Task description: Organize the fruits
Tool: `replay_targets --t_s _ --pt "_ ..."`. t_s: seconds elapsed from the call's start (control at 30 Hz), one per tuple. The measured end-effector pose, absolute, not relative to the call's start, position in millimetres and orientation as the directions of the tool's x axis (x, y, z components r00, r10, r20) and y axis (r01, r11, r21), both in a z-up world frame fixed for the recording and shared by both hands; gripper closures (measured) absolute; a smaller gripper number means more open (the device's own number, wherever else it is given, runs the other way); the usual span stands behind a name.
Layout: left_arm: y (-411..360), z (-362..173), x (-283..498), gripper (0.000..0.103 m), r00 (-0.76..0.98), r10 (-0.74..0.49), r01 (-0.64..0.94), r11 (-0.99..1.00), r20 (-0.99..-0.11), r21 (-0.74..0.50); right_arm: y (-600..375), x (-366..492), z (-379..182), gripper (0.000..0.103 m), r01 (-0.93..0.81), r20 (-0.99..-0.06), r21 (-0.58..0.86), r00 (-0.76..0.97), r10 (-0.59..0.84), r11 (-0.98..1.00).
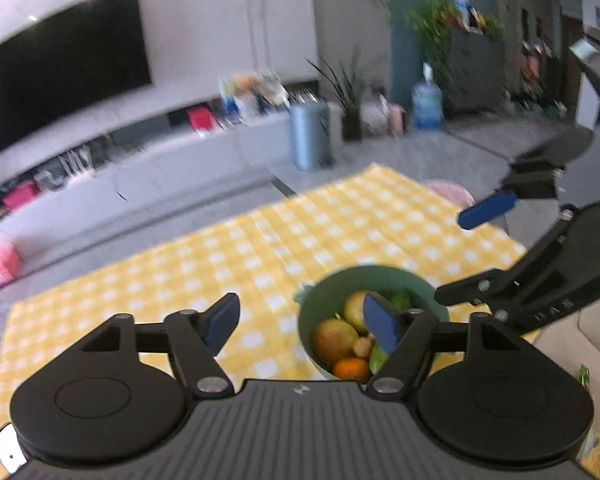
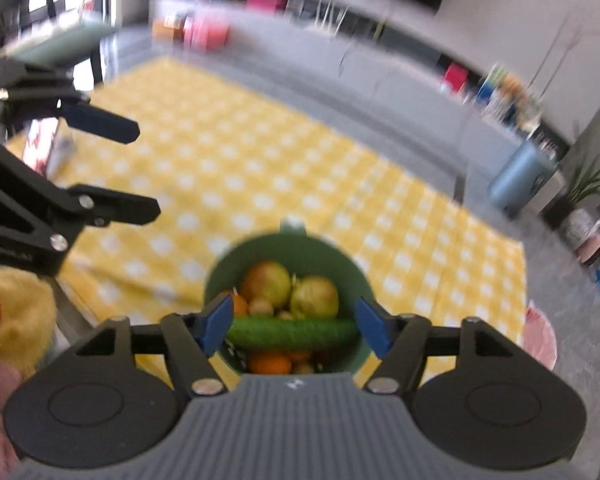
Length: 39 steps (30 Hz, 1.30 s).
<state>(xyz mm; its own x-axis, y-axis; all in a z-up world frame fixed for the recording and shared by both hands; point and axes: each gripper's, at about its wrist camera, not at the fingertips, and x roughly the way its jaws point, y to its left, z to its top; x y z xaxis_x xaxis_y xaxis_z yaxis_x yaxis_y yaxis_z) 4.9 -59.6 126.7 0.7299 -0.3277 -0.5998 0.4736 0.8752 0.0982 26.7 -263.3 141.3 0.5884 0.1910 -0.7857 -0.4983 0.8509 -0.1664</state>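
Observation:
A green bowl (image 1: 312, 308) stands on the yellow checked tablecloth (image 1: 228, 256) near its front right. It holds several fruits: two yellow-red apples (image 2: 268, 282), oranges (image 1: 351, 369) and a long green cucumber (image 2: 292, 333). My left gripper (image 1: 304, 322) is open and empty, high above the cloth, its right finger over the bowl. My right gripper (image 2: 294, 328) is open and empty, directly above the bowl (image 2: 340, 256); it also shows in the left wrist view (image 1: 466, 256). My left gripper shows at the left of the right wrist view (image 2: 140, 172).
The cloth (image 2: 260, 168) covers a low table with floor around it. A long TV cabinet (image 1: 140, 176), a blue bin (image 1: 310, 136) and plants stand beyond. A yellow fluffy item (image 2: 16, 312) lies at the left, a pink item (image 2: 540, 332) at the right.

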Motion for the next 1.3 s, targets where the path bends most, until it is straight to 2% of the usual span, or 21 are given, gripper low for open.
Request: replay_targets --t_s 0.17,0.23,0.33,0.5,0.6,0.7,0.83,1.3 --pt "-39 134 -25 0.013 0.798 -0.268 0.368 0.926 -0.54 0.084 -263 -23 166 0.021 -0.407 -0.656 -0.154 0.724 0.215 0.9" --pt "-30 130 -34 0.012 0.811 -0.248 0.33 0.942 -0.53 0.064 -264 -46 168 0.01 -0.345 -0.59 -0.137 0.782 0.203 0.929" --pt "-22 120 -44 0.012 0.838 -0.199 0.268 0.961 -0.508 0.064 -266 -73 163 0.005 -0.243 -0.513 -0.082 0.842 0.168 0.967" --pt "-21 94 -54 0.012 0.877 -0.089 0.195 0.964 -0.471 0.18 -259 -104 135 0.004 -0.099 -0.437 0.041 0.893 0.107 0.994" --pt "-16 79 -52 0.012 0.854 -0.103 0.189 0.975 -0.51 0.119 -252 -117 110 0.004 -0.022 -0.393 0.069 0.918 0.047 0.997" --pt "-12 61 -46 0.012 0.833 -0.123 0.18 0.982 -0.539 0.054 -244 -116 85 0.004 0.048 -0.403 0.063 0.915 -0.019 0.997" --pt "-19 38 -40 0.012 0.806 -0.128 0.196 0.979 -0.578 0.056 -231 -112 52 0.004 0.075 -0.426 -0.014 0.902 -0.074 0.997" --pt "-44 -22 -19 0.012 0.696 -0.1 0.23 0.969 -0.711 0.089 -243 -86 -4 0.004 0.079 -0.531 0.074 0.847 -0.028 0.994"
